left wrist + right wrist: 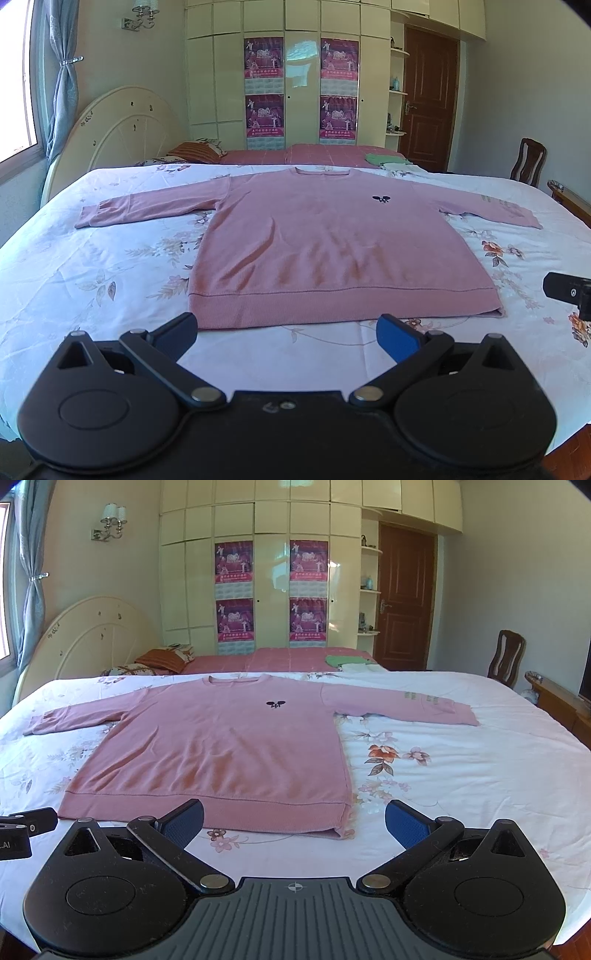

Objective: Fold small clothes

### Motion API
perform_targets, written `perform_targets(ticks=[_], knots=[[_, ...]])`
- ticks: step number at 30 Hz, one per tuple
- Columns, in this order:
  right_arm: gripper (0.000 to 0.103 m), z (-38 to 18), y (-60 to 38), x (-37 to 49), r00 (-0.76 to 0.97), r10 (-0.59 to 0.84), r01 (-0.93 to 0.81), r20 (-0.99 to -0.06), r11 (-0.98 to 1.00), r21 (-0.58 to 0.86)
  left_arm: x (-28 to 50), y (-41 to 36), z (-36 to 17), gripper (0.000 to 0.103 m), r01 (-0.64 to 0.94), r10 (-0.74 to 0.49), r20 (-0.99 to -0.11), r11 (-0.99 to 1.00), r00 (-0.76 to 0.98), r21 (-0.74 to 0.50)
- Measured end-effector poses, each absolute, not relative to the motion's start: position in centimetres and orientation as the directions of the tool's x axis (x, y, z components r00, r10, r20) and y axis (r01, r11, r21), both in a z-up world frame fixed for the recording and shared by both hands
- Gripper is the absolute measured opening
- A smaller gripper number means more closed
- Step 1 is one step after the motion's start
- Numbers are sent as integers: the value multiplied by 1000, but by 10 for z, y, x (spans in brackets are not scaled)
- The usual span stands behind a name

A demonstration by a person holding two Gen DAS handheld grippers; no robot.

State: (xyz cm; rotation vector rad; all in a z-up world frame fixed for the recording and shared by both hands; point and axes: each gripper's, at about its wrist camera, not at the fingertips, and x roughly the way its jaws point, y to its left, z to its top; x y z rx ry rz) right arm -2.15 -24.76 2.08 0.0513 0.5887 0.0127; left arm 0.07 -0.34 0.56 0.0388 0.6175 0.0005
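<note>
A pink long-sleeved sweater (332,240) (218,746) with a small dark chest emblem lies flat on the bed, front up, both sleeves spread outward, collar at the far side. My left gripper (288,334) hovers open just before the ribbed hem, nothing between its blue pads. My right gripper (294,821) is open too, in front of the hem's right corner, and empty. Each gripper's tip shows at the edge of the other's view: the right one (570,291), the left one (26,829).
The bed has a white floral sheet (461,775). Beyond it lie a pink blanket (280,659), pillows (162,657) and a green folded cloth (347,660). A round headboard (122,125) stands at left; a wardrobe, a brown door and a wooden chair (508,657) behind.
</note>
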Motion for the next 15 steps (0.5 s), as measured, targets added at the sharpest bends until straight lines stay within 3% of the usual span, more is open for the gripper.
perform_targets(ticks=[15], knots=[[103,18,-251,-18,831,52,-22,-554,998,61,-1,-6,1,103,-12,28,-614,999,789,31]])
